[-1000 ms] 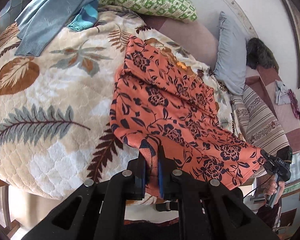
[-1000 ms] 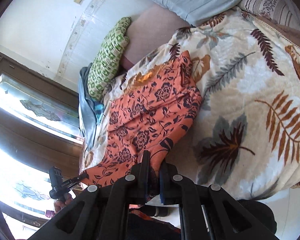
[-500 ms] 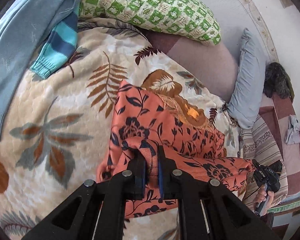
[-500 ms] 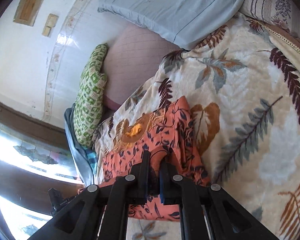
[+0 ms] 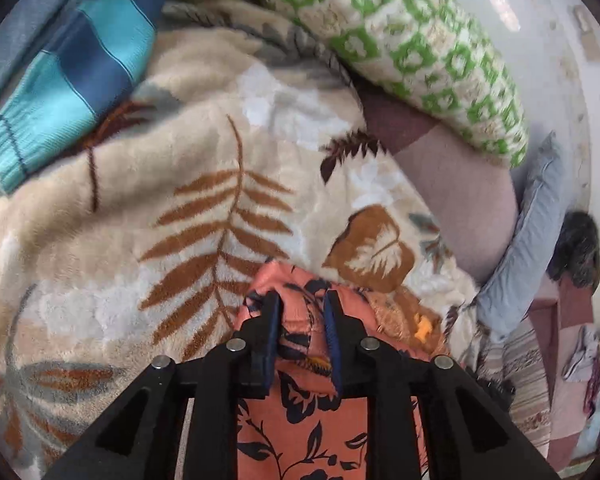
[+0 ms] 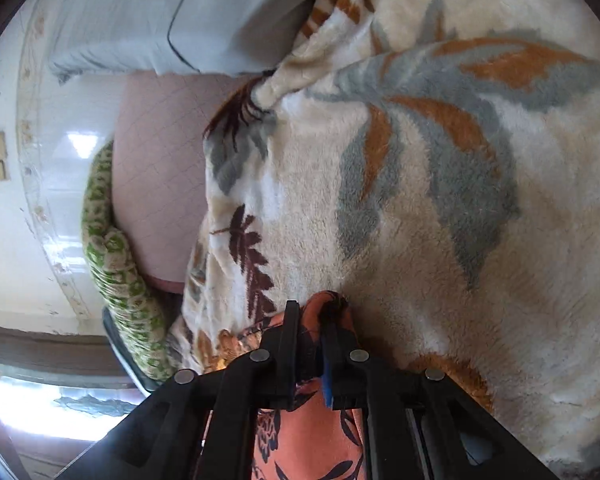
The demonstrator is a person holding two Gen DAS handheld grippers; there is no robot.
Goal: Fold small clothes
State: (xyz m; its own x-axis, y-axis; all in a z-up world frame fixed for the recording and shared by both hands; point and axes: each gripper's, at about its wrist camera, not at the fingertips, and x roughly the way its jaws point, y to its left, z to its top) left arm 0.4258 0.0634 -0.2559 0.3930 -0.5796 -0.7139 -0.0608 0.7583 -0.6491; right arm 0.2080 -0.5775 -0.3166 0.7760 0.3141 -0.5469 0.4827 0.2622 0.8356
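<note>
An orange garment with dark flowers (image 5: 300,432) lies folded over on a leaf-print fleece blanket (image 5: 140,200). My left gripper (image 5: 300,300) sits at the garment's far folded edge. Its jaws are opening, and the cloth lies loose between the blue pads without being pressed. In the right wrist view my right gripper (image 6: 310,316) holds the other corner of the orange garment (image 6: 312,432) low over the blanket (image 6: 420,240). Its jaws are just starting to part, with the cloth still pinched in the narrow gap.
A green-and-white patterned pillow (image 5: 400,40) lies beyond the garment, with a blue striped sweater (image 5: 80,72) at the far left. A grey pillow (image 5: 528,232) leans at the right, against a mauve quilted surface (image 5: 460,184). A white wall stands behind.
Both grippers carried the garment's near edge forward and down over the rest of it, folding it in half. The left jaws have parted; the right jaws stay nearly closed on the cloth.
</note>
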